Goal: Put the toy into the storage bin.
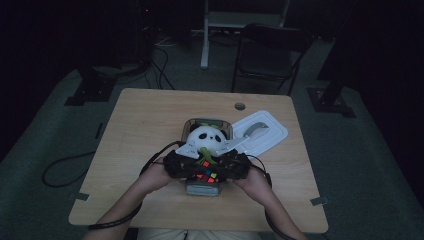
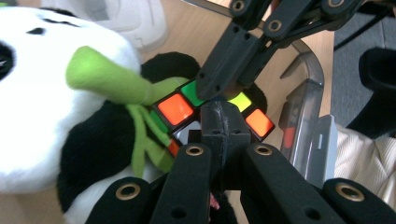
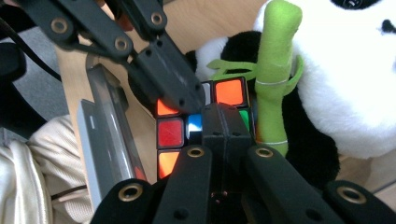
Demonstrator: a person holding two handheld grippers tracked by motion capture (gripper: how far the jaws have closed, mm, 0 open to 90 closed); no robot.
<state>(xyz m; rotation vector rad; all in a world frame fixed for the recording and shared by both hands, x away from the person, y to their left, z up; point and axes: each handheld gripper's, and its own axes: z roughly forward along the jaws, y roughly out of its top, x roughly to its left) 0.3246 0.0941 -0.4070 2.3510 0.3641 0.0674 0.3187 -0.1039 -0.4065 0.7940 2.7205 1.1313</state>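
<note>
Plush fills most of a clear, hard-walled plastic bin (image 1: 227, 127) standing near the middle of the wooden bench (image 1: 145, 125): a soft panda toy (image 1: 207, 136) with white fuzzy head, black limbs and a green felt bamboo stalk (image 3: 275, 70) with thin leaves. Against the panda's black belly, at the end of the bin nearest the person, lies a puzzle cube (image 1: 207, 176), glossy square stickers in orange, red, green, yellow and blue set in a black plastic grid. The bin's white lid (image 1: 260, 132), smooth and rounded at the corners with a moulded grey handle, lies flat on the bench just beside the bin on its right.

Both tools meet over the cube. The left gripper (image 2: 219, 116) has its matte black jaws closed together, tips resting on the cube's top face with nothing between them. The right gripper (image 3: 223, 122) likewise has its jaws pressed together, tip down on the cube beside the bamboo stalk; the two tips touch or nearly touch from opposite sides. A grey three-cornered plate sits atop each tool in the high view.
</note>
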